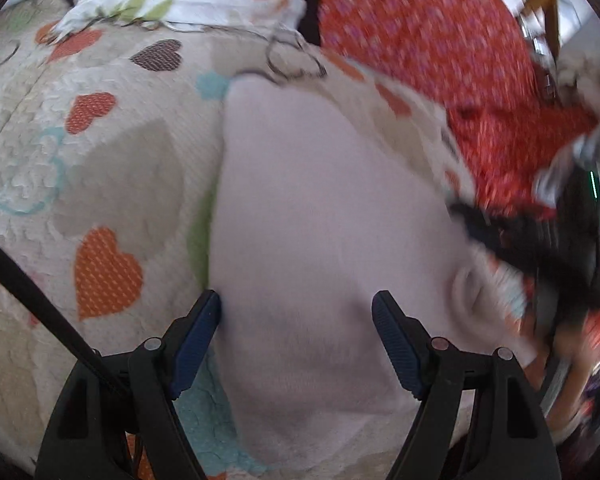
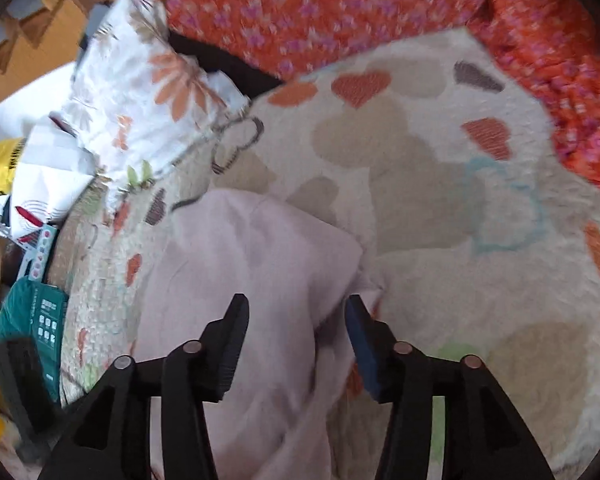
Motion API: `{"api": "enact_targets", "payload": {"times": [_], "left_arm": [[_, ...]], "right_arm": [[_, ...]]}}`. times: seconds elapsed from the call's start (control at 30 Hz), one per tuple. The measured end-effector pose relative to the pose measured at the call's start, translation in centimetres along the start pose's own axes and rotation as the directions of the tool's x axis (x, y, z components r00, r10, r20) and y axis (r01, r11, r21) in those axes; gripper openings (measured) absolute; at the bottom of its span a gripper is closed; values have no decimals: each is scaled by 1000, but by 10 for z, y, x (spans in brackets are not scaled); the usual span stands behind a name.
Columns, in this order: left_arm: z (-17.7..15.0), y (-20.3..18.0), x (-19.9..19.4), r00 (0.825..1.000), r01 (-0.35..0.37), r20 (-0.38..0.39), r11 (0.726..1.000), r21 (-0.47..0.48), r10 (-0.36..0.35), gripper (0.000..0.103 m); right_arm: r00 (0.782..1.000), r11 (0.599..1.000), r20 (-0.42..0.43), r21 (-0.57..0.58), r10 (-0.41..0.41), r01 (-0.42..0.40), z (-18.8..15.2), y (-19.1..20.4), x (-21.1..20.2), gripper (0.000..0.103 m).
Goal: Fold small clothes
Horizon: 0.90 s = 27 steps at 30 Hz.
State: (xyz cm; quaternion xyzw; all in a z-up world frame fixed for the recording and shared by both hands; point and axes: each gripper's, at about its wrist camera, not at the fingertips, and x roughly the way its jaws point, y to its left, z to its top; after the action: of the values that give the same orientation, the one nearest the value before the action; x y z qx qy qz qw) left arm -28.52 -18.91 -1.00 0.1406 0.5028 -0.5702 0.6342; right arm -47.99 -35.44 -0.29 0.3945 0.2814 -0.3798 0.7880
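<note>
The pale pink garment (image 1: 324, 216) lay on the bed, on a quilt with hearts (image 1: 108, 272), partly spread and still with some wrinkles. A red flowered blanket (image 1: 420, 20) was bunched beyond it, and a white pillow with orange flowers (image 2: 148, 80) stood near the far edge of the quilt.

The left hand-held gripper (image 1: 296, 316) hung just above the pink cloth with its fingers wide apart and nothing between them. The right hand-held gripper (image 2: 296, 312) was also spread apart, over a raised fold of the same garment (image 2: 252, 264); it held nothing.

The step in hand seemed to be taking the cloth for a fold. To do it well, each gripper should probably come down at an edge or a corner, not in the middle, and catch only the layer that must turn over. Both should lift together and level, so the fold line stays straight and the wrinkles do not get pressed in.
</note>
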Motion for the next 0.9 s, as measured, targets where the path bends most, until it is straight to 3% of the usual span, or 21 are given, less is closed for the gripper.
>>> {"api": "enact_targets", "payload": {"times": [0.03,0.07,0.13,0.2,0.23,0.33,0.37,0.4,0.47,0.53,0.6,0.63,0.7,0.73,0.77,0.83,0.9], "left_arm": [[-7,-5,4,999,-43,14,997,60,42,77],[-12,-7,6,998,-64,23,992,105,62,78],[-19,-9,6,996,-82,46,983,165,75,79],[-22,-7,7,996,-76,51,982,171,68,80],[-22,-6,8,997,-71,48,983,168,63,80],[-25,3,16,1000,-23,10,991,130,22,82],[-24,5,20,1000,-8,-7,994,109,9,84],[-24,7,22,1000,0,-15,996,93,1,85],[-22,5,22,1000,-5,-18,995,103,7,86],[-21,3,23,1000,-17,-24,994,110,20,86],[-21,3,23,999,-20,-24,993,116,23,86],[-20,3,23,999,-17,-25,993,119,20,86],[-21,5,18,999,12,-33,994,111,-8,86],[-21,6,15,999,36,-39,994,103,-32,86],[-21,7,9,997,68,-41,994,90,-64,86],[-22,13,-5,991,131,-26,990,51,-130,86],[-24,19,-19,990,142,8,989,30,-142,86]], "right_arm": [[1000,1000,-18,17,10,-9,7,-3,16,55],[999,999,-39,28,35,-34,9,-6,27,42],[996,998,-71,20,62,-61,12,-6,46,7],[997,997,-17,-22,78,-78,16,5,40,6],[991,989,19,-70,135,-134,20,17,27,6],[957,957,135,-178,256,-231,25,39,-9,6],[963,962,143,-181,230,-204,24,38,-10,6],[980,977,132,-173,147,-123,23,33,-2,6],[994,982,101,-182,-42,60,18,21,21,8],[974,957,64,-183,-219,227,13,7,44,11],[962,949,71,-156,-265,273,14,-5,40,12],[968,959,85,-138,-236,246,16,-6,31,13],[980,978,121,-118,-159,173,17,-6,8,26],[983,983,134,-122,-124,141,14,-3,-3,40],[985,985,142,-132,-96,115,11,2,-12,46],[988,982,145,-172,-51,76,-7,10,-32,46],[991,981,131,-187,-28,52,-22,17,-44,46]]}}
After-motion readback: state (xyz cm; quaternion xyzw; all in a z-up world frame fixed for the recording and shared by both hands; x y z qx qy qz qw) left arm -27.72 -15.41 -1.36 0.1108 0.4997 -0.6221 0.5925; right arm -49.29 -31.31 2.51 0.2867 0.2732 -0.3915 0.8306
